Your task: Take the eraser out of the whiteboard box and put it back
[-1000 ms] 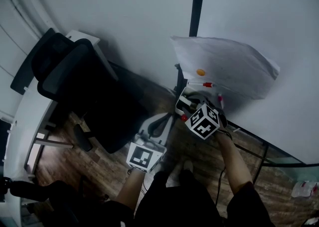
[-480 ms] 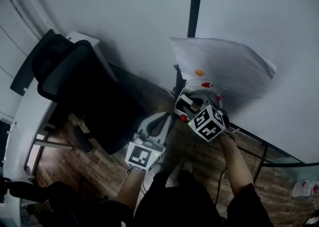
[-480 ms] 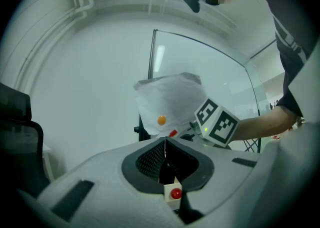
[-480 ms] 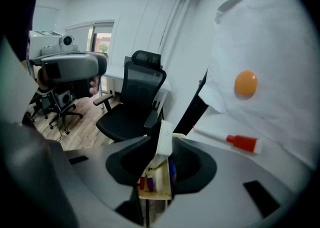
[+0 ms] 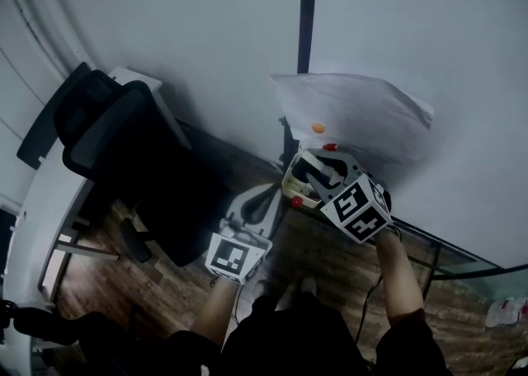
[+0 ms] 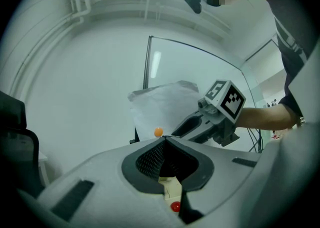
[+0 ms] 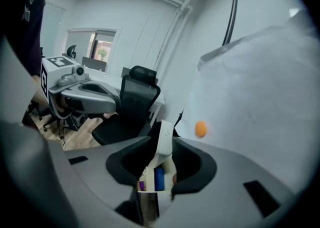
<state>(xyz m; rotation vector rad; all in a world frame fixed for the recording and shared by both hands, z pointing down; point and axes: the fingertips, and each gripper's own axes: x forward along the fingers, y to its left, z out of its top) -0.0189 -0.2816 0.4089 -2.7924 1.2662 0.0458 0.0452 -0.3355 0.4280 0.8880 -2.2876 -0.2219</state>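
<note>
- The right gripper (image 7: 163, 139) is clenched on the eraser (image 7: 166, 127), its jaws pressing both sides.
- The eraser stands upright between the jaws, out of the box (image 7: 150, 177) and above its open top.
- Blue and purple markers show inside the box, below the eraser.
- In the head view the box (image 5: 299, 190) hangs at the wall's foot, under the lower edge of a white sheet (image 5: 355, 115).
- An orange magnet (image 5: 318, 128) sits on the sheet, just above the box and right of the eraser in the right gripper view.
- The left gripper (image 6: 165, 139) has its jaws together at the tips, with nothing between them.
- It hangs just left of the box and nearer; whether it touches the box's left edge I cannot tell.
- A red cap (image 5: 295, 201) sits at the box's near left corner.
- A black chair (image 5: 140, 152) stands to the left, well apart from the box, with a strip of wooden floor (image 5: 165, 284) between them.
- A black post (image 5: 307, 11) runs up the wall above the box, so the wall closes the far side.
</note>
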